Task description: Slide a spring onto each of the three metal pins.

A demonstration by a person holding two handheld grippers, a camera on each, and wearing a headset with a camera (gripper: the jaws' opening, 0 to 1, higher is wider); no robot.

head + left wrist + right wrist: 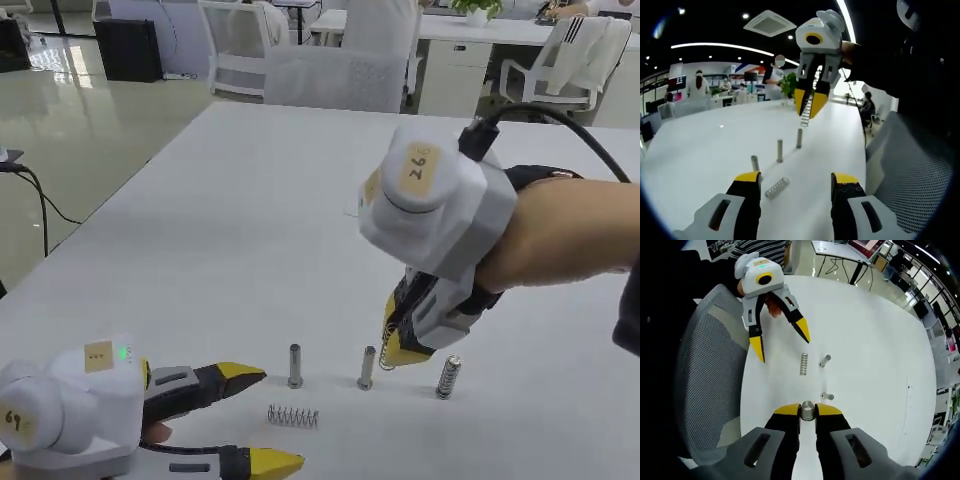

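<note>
table (230, 230): middle pin (367, 367) upright | second pin (295, 365) left of it | spring-bearing pin (448, 377) right of it | loose spring (293, 416) lying front-left of it | right gripper (395, 352) with held spring (386, 335) just above-right of it

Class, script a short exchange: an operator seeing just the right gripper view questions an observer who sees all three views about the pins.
Operator: I see two pins and a loose spring. Any third pin?
Observer: Yes; the head view shows a third pin with a spring already on it.
Operator: My held spring looks end-on. Is it on a pin?
Observer: No. The left gripper view shows it hanging from the right gripper, its lower end above the pin tops.
</note>
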